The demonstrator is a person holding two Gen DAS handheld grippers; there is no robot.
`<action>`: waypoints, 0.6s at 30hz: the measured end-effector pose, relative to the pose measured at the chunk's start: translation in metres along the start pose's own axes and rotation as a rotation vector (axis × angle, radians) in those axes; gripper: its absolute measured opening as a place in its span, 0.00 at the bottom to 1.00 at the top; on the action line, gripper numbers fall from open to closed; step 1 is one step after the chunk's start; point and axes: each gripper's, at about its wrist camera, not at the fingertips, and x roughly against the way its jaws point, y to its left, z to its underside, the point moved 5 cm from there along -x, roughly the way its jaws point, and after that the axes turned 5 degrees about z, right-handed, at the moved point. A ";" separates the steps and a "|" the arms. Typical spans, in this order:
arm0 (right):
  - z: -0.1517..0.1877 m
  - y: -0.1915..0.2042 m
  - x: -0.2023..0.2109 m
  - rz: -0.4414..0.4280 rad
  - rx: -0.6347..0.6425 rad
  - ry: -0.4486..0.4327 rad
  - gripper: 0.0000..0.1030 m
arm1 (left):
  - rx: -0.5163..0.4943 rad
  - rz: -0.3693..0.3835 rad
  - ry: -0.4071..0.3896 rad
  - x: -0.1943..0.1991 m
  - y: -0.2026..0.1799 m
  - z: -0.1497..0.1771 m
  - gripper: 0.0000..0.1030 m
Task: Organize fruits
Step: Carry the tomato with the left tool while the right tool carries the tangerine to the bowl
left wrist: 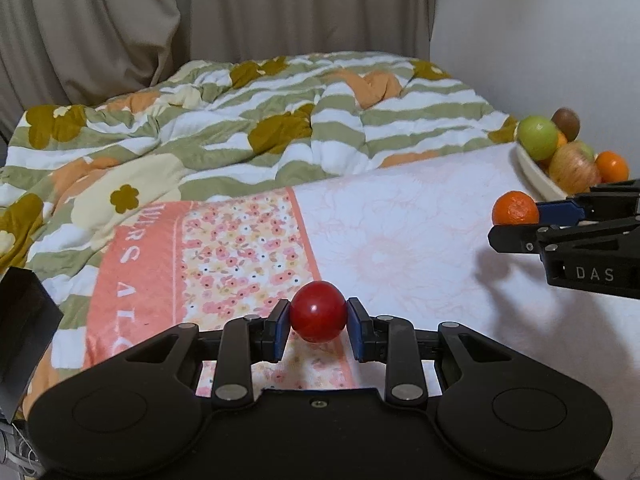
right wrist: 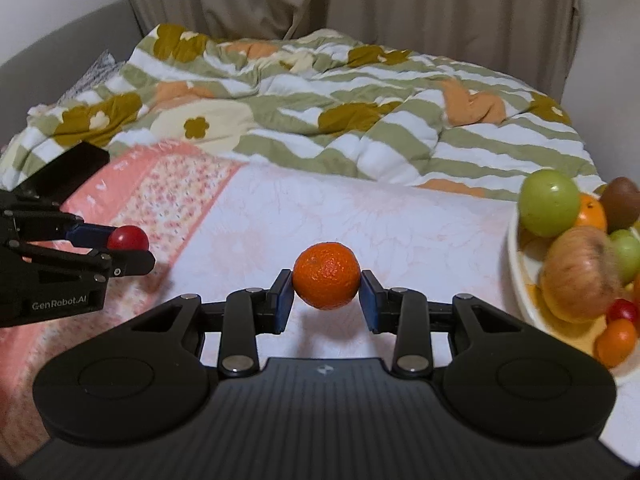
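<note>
My left gripper (left wrist: 318, 322) is shut on a small red round fruit (left wrist: 318, 312), held just above the floral pink cloth; it shows again at the left of the right wrist view, where the red fruit (right wrist: 128, 238) sits between its pads. My right gripper (right wrist: 326, 294) is shut on an orange mandarin (right wrist: 326, 275), lifted off the white cloth with its shadow beneath. The same mandarin (left wrist: 515, 209) appears at the right of the left wrist view. A white fruit plate (right wrist: 520, 280) at the right holds several fruits, among them a green apple (right wrist: 549, 203).
A rumpled green, white and orange flowered duvet (left wrist: 248, 120) covers the far half of the bed. A pink and white floral cloth (left wrist: 400, 240) lies under both grippers. Beige curtains (right wrist: 360, 0) hang behind. A dark box-like object (left wrist: 24, 320) sits at the left edge.
</note>
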 end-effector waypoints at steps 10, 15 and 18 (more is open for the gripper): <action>0.008 -0.013 0.070 0.056 -0.080 -0.036 0.49 | 0.006 0.033 -0.094 0.051 -0.032 -0.008 0.32; 0.021 -0.030 0.108 0.082 -0.127 -0.047 0.49 | 0.004 0.050 -0.131 0.073 -0.053 -0.010 0.32; 0.030 -0.047 0.131 0.100 -0.149 -0.051 0.49 | 0.001 0.064 -0.149 0.086 -0.070 -0.013 0.32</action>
